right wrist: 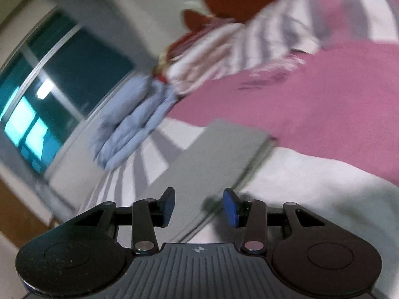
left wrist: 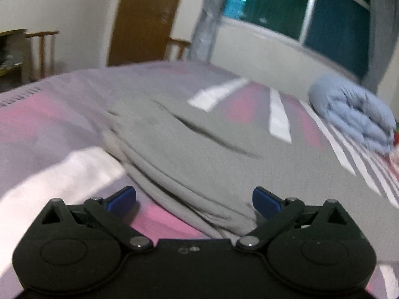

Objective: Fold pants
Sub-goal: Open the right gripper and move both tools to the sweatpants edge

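Grey pants (left wrist: 189, 144) lie spread on a bed with a pink, grey and white cover (left wrist: 49, 114). In the left wrist view the waist end shows bunched folds at its near edge. My left gripper (left wrist: 193, 203) is open, its blue pads on either side of that bunched edge, holding nothing. In the right wrist view a flat grey pant leg (right wrist: 212, 157) runs away across the cover. My right gripper (right wrist: 199, 206) is open over the leg's near end, holding nothing. Both views are blurred.
A folded light blue blanket (left wrist: 356, 114) sits on the bed by the window side and shows in the right wrist view (right wrist: 132, 124) too. Striped pillows (right wrist: 237, 47) lie beyond. A window (left wrist: 324, 12), brown door (left wrist: 147, 17) and wooden chairs (left wrist: 42, 49) stand behind the bed.
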Demonstrator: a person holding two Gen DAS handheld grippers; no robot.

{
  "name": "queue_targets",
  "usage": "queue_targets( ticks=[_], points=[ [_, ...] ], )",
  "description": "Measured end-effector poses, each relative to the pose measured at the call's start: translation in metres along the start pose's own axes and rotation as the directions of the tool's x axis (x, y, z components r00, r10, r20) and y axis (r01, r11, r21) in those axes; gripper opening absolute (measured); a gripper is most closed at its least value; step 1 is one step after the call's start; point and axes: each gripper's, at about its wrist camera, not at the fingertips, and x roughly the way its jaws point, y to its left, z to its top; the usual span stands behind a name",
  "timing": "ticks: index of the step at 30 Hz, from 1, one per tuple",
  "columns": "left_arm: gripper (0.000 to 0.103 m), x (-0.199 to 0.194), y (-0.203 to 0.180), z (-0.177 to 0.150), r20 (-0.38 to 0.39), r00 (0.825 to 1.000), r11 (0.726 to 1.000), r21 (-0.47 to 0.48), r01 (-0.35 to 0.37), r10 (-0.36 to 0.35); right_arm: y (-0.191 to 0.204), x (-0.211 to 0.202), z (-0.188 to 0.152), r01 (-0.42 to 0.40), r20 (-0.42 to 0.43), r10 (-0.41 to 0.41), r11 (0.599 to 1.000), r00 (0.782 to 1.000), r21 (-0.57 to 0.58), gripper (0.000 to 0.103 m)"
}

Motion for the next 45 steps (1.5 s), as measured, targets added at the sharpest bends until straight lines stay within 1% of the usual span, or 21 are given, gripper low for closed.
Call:
queue_targets(
  ticks=[2,4,7,8,9,12,14,15,16,19,22,26,32,34,37,39,40,41,43,44,45],
  points=[
    [0.089,-0.003,0.013,0.007,0.03,0.999,0.999,-0.045,-0.02,0.021,0.019,-0.002,-0.005,-0.054,-0.021,0.052,0.994,0.998,-0.095,0.043],
    [0.08,-0.001,0.028,0.019,0.052,0.998,0.995,-0.088,-0.039,0.044,0.038,-0.002,-0.013,-0.095,-0.049,0.087,0.979,0.995,-0.18,0.043],
    [0.07,0.009,0.045,0.034,0.051,0.998,0.994,-0.098,-0.04,0.045,0.063,-0.003,-0.026,-0.137,-0.076,0.12,0.949,0.99,-0.284,0.043],
    [0.066,0.012,0.048,0.038,0.04,0.998,0.995,-0.093,-0.046,0.05,0.071,-0.002,-0.03,-0.152,-0.083,0.133,0.937,0.988,-0.313,0.043],
    [0.056,0.014,0.049,0.045,0.024,0.999,0.996,-0.084,-0.042,0.044,0.081,0.001,-0.034,-0.171,-0.098,0.146,0.928,0.984,-0.332,0.043],
    [0.055,0.013,0.027,0.064,0.076,0.997,0.998,0.057,0.0,-0.004,0.121,0.02,-0.047,-0.248,-0.177,0.192,0.885,0.965,-0.394,0.043],
    [0.059,0.03,0.005,0.08,0.046,0.998,0.988,0.152,0.024,-0.031,0.158,0.04,-0.058,-0.298,-0.233,0.213,0.847,0.949,-0.44,0.043],
    [0.064,0.042,-0.004,0.089,0.013,0.999,0.982,0.184,0.039,-0.042,0.178,0.055,-0.062,-0.329,-0.271,0.223,0.829,0.936,-0.453,0.043],
    [0.064,0.054,-0.01,0.097,-0.012,0.999,0.977,0.209,0.039,-0.038,0.197,0.07,-0.068,-0.361,-0.306,0.235,0.807,0.923,-0.468,0.043],
    [0.065,0.08,-0.015,0.12,-0.02,1.0,0.963,0.27,-0.004,0.01,0.257,0.12,-0.085,-0.46,-0.432,0.236,0.702,0.871,-0.544,0.043],
    [0.065,0.103,0.003,0.136,-0.064,0.997,0.963,0.27,-0.013,0.031,0.3,0.168,-0.105,-0.553,-0.537,0.238,0.617,0.809,-0.56,0.043],
    [0.06,0.123,0.028,0.138,-0.101,0.993,0.953,0.301,-0.034,0.068,0.343,0.213,-0.137,-0.625,-0.603,0.241,0.524,0.76,-0.579,0.043],
    [0.058,0.138,0.05,0.135,-0.182,0.983,0.974,0.219,0.051,-0.011,0.375,0.259,-0.186,-0.704,-0.704,0.219,0.475,0.676,-0.528,0.043],
    [0.047,0.144,0.051,0.136,-0.206,0.977,0.974,0.209,0.087,-0.043,0.377,0.268,-0.193,-0.715,-0.723,0.196,0.454,0.663,-0.532,0.043],
    [0.045,0.152,0.054,0.136,-0.248,0.966,0.971,0.205,0.126,-0.073,0.38,0.278,-0.203,-0.73,-0.745,0.173,0.432,0.644,-0.53,0.043],
    [0.042,0.155,0.06,0.134,-0.262,0.96,0.972,0.18,0.151,-0.101,0.383,0.29,-0.206,-0.75,-0.778,0.161,0.438,0.607,-0.495,0.043],
    [0.032,0.156,0.063,0.132,-0.273,0.953,0.971,0.162,0.178,-0.129,0.384,0.296,-0.206,-0.764,-0.799,0.157,0.446,0.58,-0.467,0.043],
    [0.029,0.157,0.063,0.132,-0.278,0.948,0.967,0.153,0.202,-0.154,0.385,0.301,-0.207,-0.777,-0.82,0.152,0.45,0.552,-0.44,0.042],
    [0.027,0.154,0.062,0.127,-0.274,0.949,0.959,0.187,0.213,-0.157,0.39,0.302,-0.209,-0.795,-0.843,0.128,0.429,0.523,-0.428,0.015],
    [0.025,0.153,0.062,0.125,-0.26,0.953,0.957,0.199,0.213,-0.158,0.391,0.3,-0.209,-0.8,-0.841,0.128,0.41,0.526,-0.438,0.008],
    [0.015,0.15,0.061,0.124,-0.235,0.961,0.957,0.209,0.2,-0.149,0.393,0.297,-0.21,-0.803,-0.833,0.13,0.381,0.537,-0.458,0.002]
  ],
)
